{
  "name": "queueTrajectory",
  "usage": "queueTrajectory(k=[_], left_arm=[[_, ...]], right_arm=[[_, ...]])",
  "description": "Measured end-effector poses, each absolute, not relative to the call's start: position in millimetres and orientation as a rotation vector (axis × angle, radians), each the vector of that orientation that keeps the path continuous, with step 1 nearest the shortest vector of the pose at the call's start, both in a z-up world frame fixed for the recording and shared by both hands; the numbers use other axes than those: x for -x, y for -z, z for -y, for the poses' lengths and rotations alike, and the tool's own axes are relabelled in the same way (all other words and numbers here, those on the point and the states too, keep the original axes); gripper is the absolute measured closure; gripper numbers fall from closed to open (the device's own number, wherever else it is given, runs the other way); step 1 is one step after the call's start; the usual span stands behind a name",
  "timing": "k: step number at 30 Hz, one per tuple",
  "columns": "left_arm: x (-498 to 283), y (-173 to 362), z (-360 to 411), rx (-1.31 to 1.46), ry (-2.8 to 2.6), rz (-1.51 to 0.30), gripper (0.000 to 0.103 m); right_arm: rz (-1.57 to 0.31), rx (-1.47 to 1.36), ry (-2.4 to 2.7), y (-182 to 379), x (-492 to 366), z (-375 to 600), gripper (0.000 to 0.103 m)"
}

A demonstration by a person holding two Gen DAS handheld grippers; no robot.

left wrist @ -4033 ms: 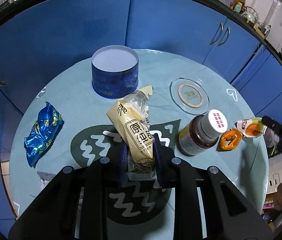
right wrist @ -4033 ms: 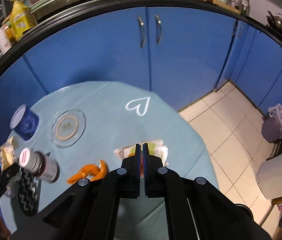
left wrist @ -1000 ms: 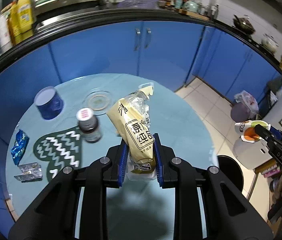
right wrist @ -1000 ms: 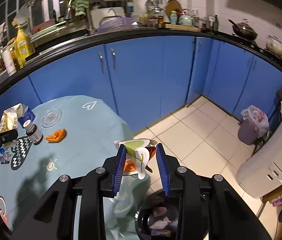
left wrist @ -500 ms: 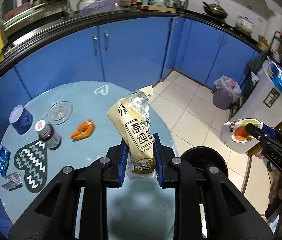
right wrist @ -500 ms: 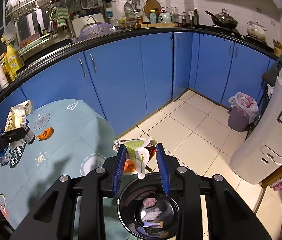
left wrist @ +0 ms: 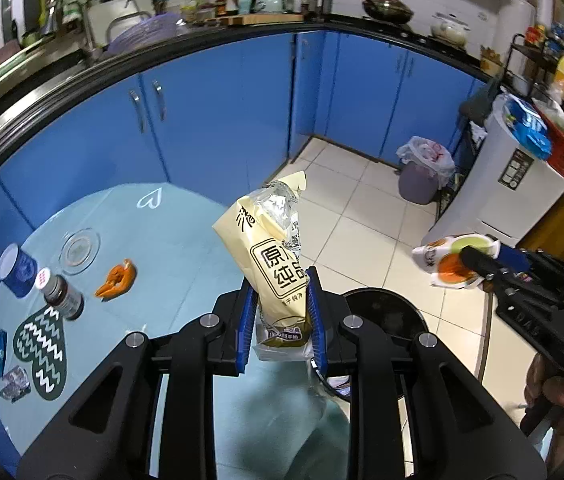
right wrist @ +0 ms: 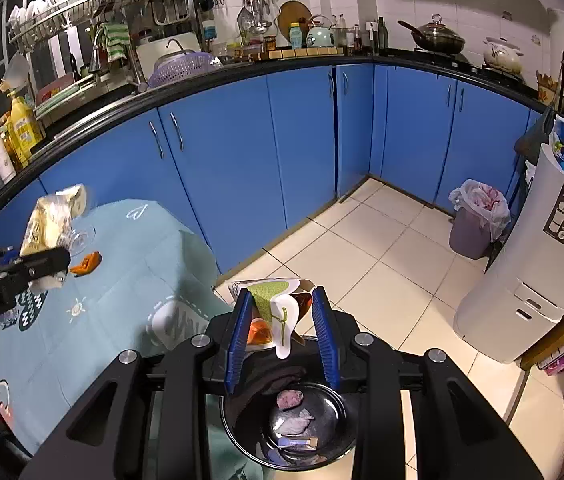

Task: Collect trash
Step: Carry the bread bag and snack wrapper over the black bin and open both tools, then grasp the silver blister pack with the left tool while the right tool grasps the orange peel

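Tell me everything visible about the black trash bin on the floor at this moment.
The black trash bin is round, glossy and open-topped, with no lid in view. It stands on the tiled floor beside the draped edge of the teal tablecloth, which seems to touch its near side. Inside lie a few scraps, one pinkish and some pale crumpled pieces. The right gripper hangs above it with its jaws wide and a green-and-orange wrapper between them. Gripper bodies hide part of the rim in both views.

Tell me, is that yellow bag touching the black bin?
Apart. The left wrist view shows the yellow bag pinched in the left gripper, held above the black bin.
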State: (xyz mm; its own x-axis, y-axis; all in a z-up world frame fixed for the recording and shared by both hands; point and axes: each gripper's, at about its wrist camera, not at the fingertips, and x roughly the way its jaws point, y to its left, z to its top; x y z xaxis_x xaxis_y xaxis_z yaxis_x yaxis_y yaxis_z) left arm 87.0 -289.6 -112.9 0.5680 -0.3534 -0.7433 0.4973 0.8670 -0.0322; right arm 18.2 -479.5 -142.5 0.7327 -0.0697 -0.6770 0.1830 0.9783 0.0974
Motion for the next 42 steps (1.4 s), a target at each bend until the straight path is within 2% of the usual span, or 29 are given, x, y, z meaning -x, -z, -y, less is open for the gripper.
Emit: queueTrajectory(k=[4, 5, 6, 8, 19, 20, 21, 22, 23, 27, 32, 42], left_arm=[[-83.2, 108.4, 303.4, -0.202, 0.528, -0.816, 0.078], [-82.3, 107.8, 306.6, -0.205, 0.533, -0.814, 0.078], [-81.9, 107.7, 308.3, -0.207, 0.537, -0.813, 0.078], [-79.8, 107.1, 314.3, -0.215, 0.549, -0.811, 0.078], [-69.3, 107.0, 351.1, -0.218, 0.686, -0.831, 0.075], [-68.2, 106.4, 356.7, -0.222, 0.696, -0.828, 0.07], [-67.8, 105.9, 361.4, -0.225, 0.7, -0.828, 0.049], [-67.7, 105.1, 363.9, -0.222, 0.704, -0.828, 0.031], [-68.5, 103.3, 365.2, -0.21, 0.699, -0.82, 0.005], [-71.0, 96.9, 361.5, -0.192, 0.678, -0.777, 0.003], [-88.6, 104.3, 340.2, -0.158, 0.592, -0.824, 0.003], [-119.0, 116.6, 216.4, -0.07, 0.285, -0.839, 0.003]], right_arm=[[-0.757, -0.152, 0.139, 144.8, -18.4, 480.9, 0.066], [-0.755, -0.147, 0.14, 144.6, -18.0, 480.7, 0.057], [-0.748, -0.14, 0.148, 143.7, -17.0, 480.7, 0.037], [-0.734, -0.122, 0.16, 142.6, -14.0, 480.8, 0.026], [-0.741, -0.098, 0.301, 145.9, -5.4, 502.8, 0.026], [-0.741, -0.099, 0.311, 145.7, -4.4, 505.2, 0.026], [-0.74, -0.099, 0.319, 145.2, -3.2, 507.2, 0.026], [-0.74, -0.099, 0.323, 145.0, -2.2, 509.3, 0.026], [-0.739, -0.1, 0.328, 144.7, -1.1, 510.7, 0.026], [-0.742, -0.099, 0.337, 145.4, 0.3, 512.2, 0.026], [-0.733, -0.094, 0.308, 143.5, -8.7, 500.6, 0.026], [-0.708, -0.044, 0.068, 139.6, -61.3, 413.3, 0.026]])
